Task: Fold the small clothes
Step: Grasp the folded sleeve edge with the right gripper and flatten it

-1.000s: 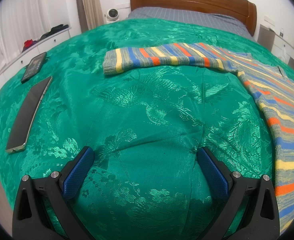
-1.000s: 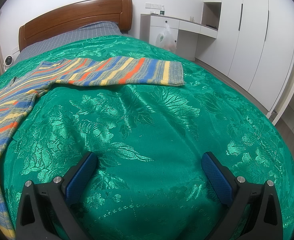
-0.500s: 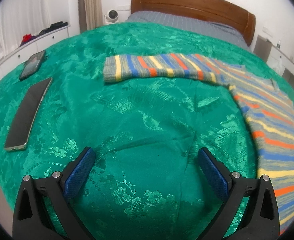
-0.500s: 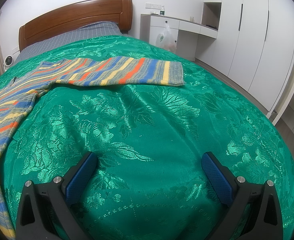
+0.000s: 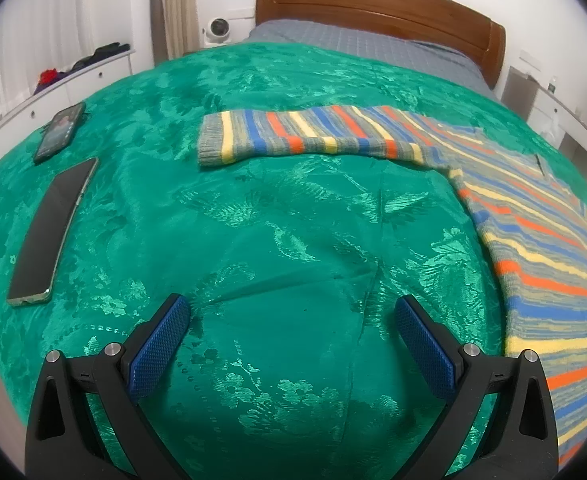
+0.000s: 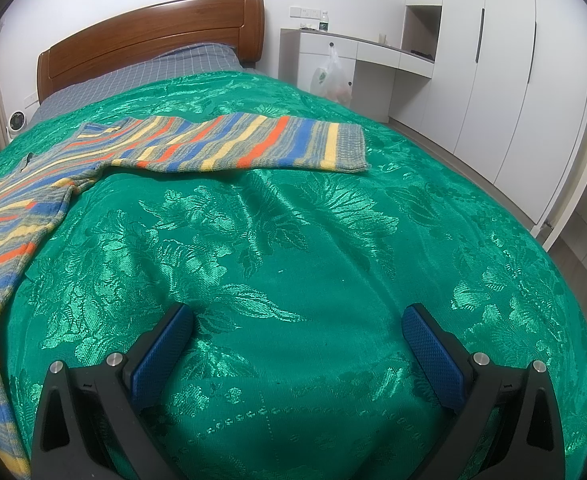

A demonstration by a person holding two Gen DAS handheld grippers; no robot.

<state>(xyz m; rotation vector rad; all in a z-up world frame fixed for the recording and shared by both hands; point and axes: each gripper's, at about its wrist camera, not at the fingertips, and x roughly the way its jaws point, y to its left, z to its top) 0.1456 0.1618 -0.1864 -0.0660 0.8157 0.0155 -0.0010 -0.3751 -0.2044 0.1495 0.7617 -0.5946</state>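
Lying spread flat on the green bedspread point(image 5: 277, 240), the striped sweater point(image 5: 533, 232) is showing no fold yet, with one sleeve point(image 5: 305, 136) stretching out sideways in the left view and the other sleeve point(image 6: 253, 144) doing the same in the right view, so the whole folding job appears to be waiting. Both the left gripper point(image 5: 291, 320) and right gripper point(image 6: 297, 328) are hovering low over bare cloth, jaws spread wide and gripping nothing, well short of the sleeves.
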